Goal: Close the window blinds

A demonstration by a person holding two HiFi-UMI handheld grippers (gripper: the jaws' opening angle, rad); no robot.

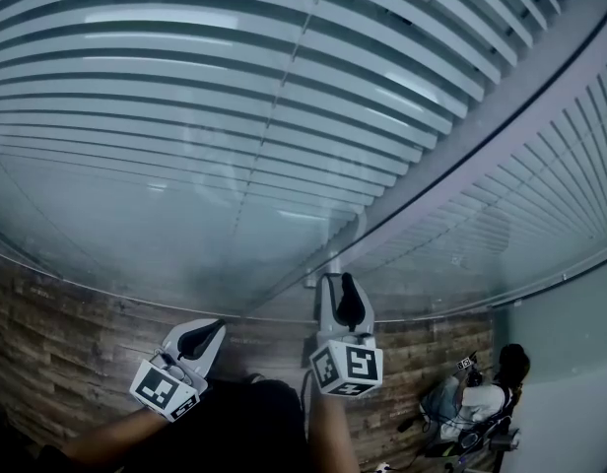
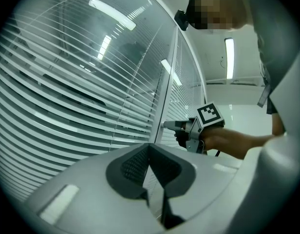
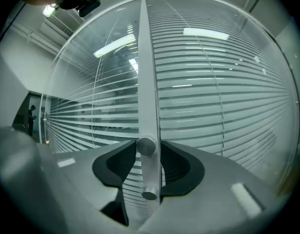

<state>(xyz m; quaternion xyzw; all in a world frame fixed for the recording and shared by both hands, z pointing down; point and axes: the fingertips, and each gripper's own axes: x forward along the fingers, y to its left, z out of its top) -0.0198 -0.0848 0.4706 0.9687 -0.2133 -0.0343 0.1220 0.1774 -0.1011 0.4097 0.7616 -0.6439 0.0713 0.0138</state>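
Straight ahead of the right gripper (image 3: 148, 149), sitting in the gap between its two pads: a round metal knob (image 3: 145, 146) on an upright frame post (image 3: 149, 72). Stubby, its axis pointing back along the jaws toward the gripper. The post's long axis running up and down through the same gap. Lower on that post, closer in toward the gripper's throat: a second, smaller stud (image 3: 149, 195). To either side of the post and beyond it, behind glass: the window blinds (image 3: 223, 82), slats lying level and tilted enough to leave dark gaps, so not yet closed.

Jaws of the right gripper spread wide, one pad just beside each flank of the knob. No clear pressing on it, so read as loose around the knob rather than clamped. Probably the control for the slats, and so the thing to close on and twist about its own axis; a judgement only.

Off to the left of that gripper and lower, well apart from the post: the left gripper (image 2: 149, 149), pads together at the tips, nothing between them. Plainly the farther of the two, so the coming move best left to the right.
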